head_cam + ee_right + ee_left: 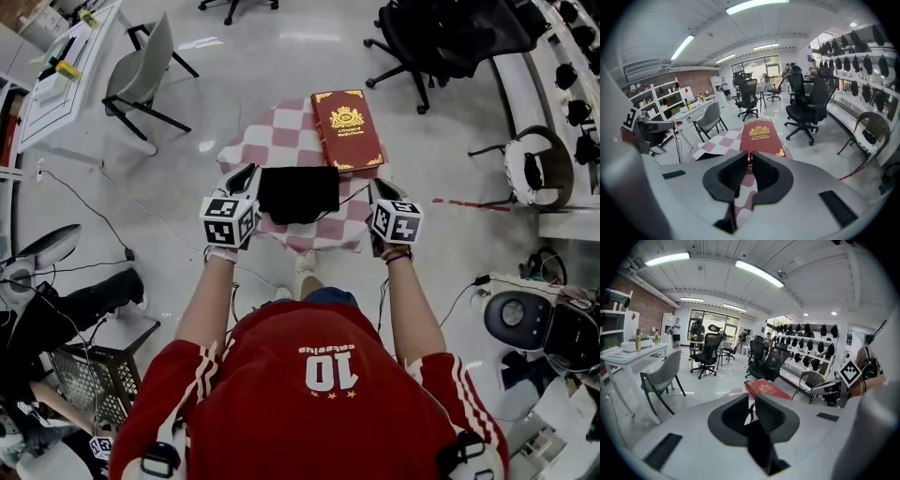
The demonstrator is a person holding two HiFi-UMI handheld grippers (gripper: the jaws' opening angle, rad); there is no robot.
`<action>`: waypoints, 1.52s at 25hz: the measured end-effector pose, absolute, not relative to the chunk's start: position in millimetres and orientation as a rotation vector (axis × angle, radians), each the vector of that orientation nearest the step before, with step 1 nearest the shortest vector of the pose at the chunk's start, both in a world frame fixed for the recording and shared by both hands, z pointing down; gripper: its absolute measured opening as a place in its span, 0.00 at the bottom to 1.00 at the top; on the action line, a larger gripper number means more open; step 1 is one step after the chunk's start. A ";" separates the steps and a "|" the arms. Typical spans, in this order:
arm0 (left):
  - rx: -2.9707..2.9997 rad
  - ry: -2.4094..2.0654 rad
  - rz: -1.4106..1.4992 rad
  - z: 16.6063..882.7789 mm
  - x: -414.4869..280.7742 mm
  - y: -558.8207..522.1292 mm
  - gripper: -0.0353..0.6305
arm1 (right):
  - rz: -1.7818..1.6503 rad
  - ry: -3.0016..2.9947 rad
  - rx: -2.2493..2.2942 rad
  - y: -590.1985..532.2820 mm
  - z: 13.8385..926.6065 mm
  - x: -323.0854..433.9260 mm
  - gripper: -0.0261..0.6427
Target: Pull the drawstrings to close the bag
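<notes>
In the head view the black drawstring bag (298, 194) lies flat on the small worktop (242, 150). The worktop is covered with a pink and white checked cloth (281, 136), and the bag is just beside the near end of a red book (347, 129). The left tongs (250, 172) are at the left edge of the bag and the right tongs (376, 186) are near its right edge, where a thin drawstring (352, 196) goes out from the bag. The bag seems to be of soft, light fabric. I judge it will crumple and slide on the cloth, so it is better to take the cords themselves, one at each side, and pull them apart. The cords are thin and may slip from the pads. On the person's jersey (328, 403) the number 10 is readable; the word over it is not. In the left gripper view the left tongs (751, 400) stand narrow, with only a slit. A thin dark strand shows in the slit, maybe a drawstring, but it looks thinner than the gap and not pinched. In the right gripper view the right tongs (750, 161) are practically closed, with nothing between them. Beyond them lies the red book (761, 136) with a gold crest, and its gold title is too small to read surely.
</notes>
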State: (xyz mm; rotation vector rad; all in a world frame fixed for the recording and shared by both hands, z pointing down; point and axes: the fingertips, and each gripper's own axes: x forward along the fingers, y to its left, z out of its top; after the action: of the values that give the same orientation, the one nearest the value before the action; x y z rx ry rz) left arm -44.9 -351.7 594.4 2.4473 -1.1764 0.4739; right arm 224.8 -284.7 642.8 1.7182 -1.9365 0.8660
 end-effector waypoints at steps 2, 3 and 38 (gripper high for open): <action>2.447 -1.184 0.476 596.6 -43.6 -353.9 0.16 | 0.867 -1.907 1.737 -282.5 650.3 232.1 0.07; 2.449 -1.187 0.477 596.8 -43.4 -355.3 0.20 | 0.867 -1.901 1.746 -282.2 652.3 235.2 0.09; 2.619 -1.377 0.192 444.2 -106.4 -293.4 0.24 | 0.570 -2.073 1.919 -243.2 529.0 213.9 0.22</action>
State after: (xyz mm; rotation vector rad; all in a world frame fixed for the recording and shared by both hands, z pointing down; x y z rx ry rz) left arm -106.4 -293.4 444.2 2.6189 -1.3770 0.1917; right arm 213.9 -243.2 529.0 1.9195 -2.0734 0.5698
